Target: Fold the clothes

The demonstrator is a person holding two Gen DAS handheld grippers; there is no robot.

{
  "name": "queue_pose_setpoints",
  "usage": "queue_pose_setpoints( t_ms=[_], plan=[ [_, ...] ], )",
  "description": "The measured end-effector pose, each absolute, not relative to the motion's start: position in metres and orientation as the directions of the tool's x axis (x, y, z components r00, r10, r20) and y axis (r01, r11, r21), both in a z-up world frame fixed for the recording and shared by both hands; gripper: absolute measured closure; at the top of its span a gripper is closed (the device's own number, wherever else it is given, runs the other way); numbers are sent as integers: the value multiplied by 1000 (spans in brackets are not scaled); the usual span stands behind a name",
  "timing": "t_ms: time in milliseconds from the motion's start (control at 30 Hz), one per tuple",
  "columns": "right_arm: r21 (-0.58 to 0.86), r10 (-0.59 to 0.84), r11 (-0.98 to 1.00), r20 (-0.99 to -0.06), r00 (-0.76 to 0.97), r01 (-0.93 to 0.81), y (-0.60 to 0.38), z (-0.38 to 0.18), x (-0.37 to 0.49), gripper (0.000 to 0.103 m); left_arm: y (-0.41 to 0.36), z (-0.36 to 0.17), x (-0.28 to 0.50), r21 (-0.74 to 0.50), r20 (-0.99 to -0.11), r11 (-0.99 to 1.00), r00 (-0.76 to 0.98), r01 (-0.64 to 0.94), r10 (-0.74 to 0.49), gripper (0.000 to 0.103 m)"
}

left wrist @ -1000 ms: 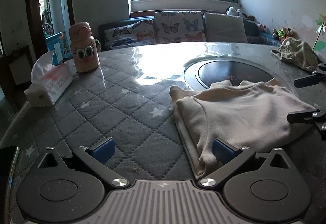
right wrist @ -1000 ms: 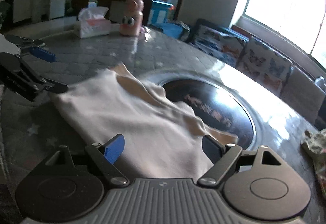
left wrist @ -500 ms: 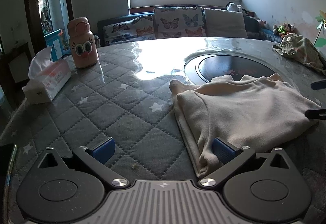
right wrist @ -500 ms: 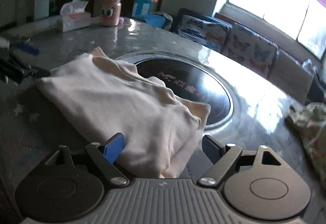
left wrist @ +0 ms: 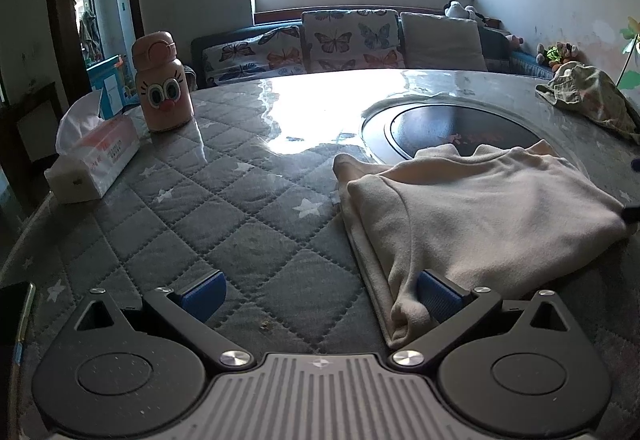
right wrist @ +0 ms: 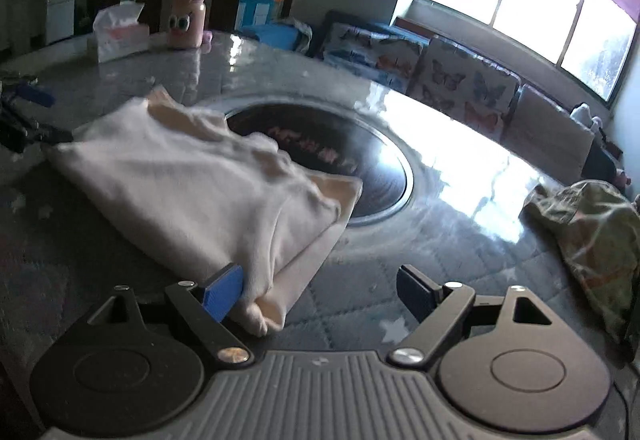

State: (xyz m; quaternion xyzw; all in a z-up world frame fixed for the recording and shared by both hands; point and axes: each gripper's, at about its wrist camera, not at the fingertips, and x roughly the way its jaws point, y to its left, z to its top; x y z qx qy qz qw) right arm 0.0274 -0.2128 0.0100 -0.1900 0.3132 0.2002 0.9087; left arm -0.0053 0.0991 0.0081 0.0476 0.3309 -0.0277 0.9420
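Observation:
A cream garment [left wrist: 480, 211] lies folded on the round quilted table [left wrist: 224, 207], partly over the dark round inset [left wrist: 460, 131]. My left gripper [left wrist: 320, 298] is open at the garment's near left corner, and its right pad touches the fold edge. In the right wrist view the same garment [right wrist: 192, 191] lies ahead to the left. My right gripper [right wrist: 320, 294] is open, with its left pad against the garment's near corner. A tip of the right gripper shows at the left wrist view's right edge [left wrist: 634, 213].
A pink bottle with cartoon eyes [left wrist: 162, 83] and a tissue box [left wrist: 94, 159] stand at the table's far left. A crumpled camouflage garment [left wrist: 592, 99] lies at the far right. A phone [left wrist: 14, 316] lies at the near left edge. A butterfly-print sofa [left wrist: 344, 43] stands behind.
My right gripper has swung rightward along the garment to its other corner and drawn back from the left wrist view. The left gripper has hardly moved. The garment lies flatter.

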Motion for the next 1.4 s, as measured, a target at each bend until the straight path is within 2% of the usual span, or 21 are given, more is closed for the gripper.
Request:
queue_pose_setpoints(
  t_ms=[267,467,833,1100,1167,1233,1300,1400],
  plan=[
    [-202,223,867,-660,718,-455,-216,-1,45,18,101,13,-7,67,-625,995,780,74,-16,0],
    [-210,240,861,-634,735,-463,-209,13,50,18,101,21,-1,50,-608,997,794,63,-20,0],
    [-210,233,859,-651,723,-467,-194,3,65,18,103,8,10,40,-631,998,776,49,-12,0],
    [-215,345,786,-626,699,-580,-161,23,50,18,105,13,9,13,-617,999,786,50,-31,4],
    [-210,383,753,-631,675,-624,-148,24,46,18,104,13,9,15,-617,998,786,56,-35,7],
    [-209,414,717,-639,648,-665,-134,24,42,21,104,12,10,19,-622,998,782,59,-34,16],
    [-209,442,681,-647,621,-702,-118,23,38,22,105,11,10,21,-628,998,777,61,-34,20],
    [-206,479,629,-656,583,-749,-97,21,32,25,110,13,11,12,-634,998,772,58,-37,33]
  ],
)
